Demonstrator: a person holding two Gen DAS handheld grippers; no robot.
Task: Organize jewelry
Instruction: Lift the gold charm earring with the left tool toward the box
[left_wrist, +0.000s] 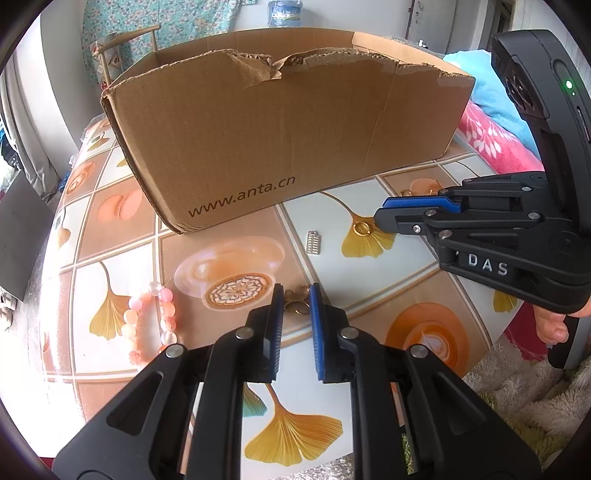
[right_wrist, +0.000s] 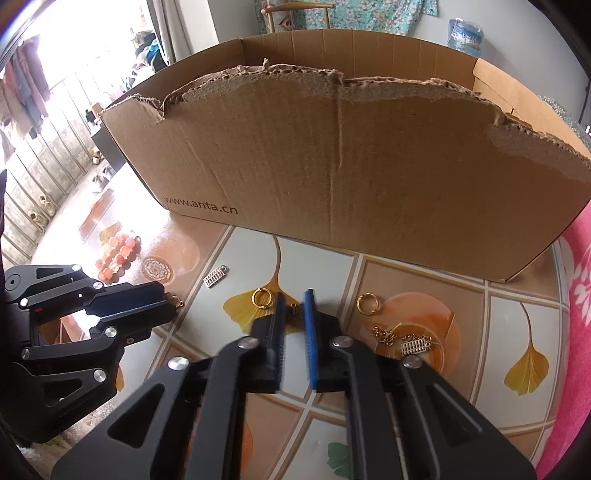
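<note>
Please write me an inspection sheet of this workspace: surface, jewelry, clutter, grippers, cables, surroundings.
Surface: table with a glossy leaf-print cover.
Job's things: open box with a torn rim; in front of it, loose on the table, a bracelet, silver charm, hoop, second hoop, chain pieces and second charm.
Clutter: nothing seen.
Grippers: left gripper shut on a gold flower piece; right gripper shut beside the hoop, and what its tips pinch is unclear.
Cables: nothing seen.
Surroundings: chair behind the box, pink towel, rug.
</note>
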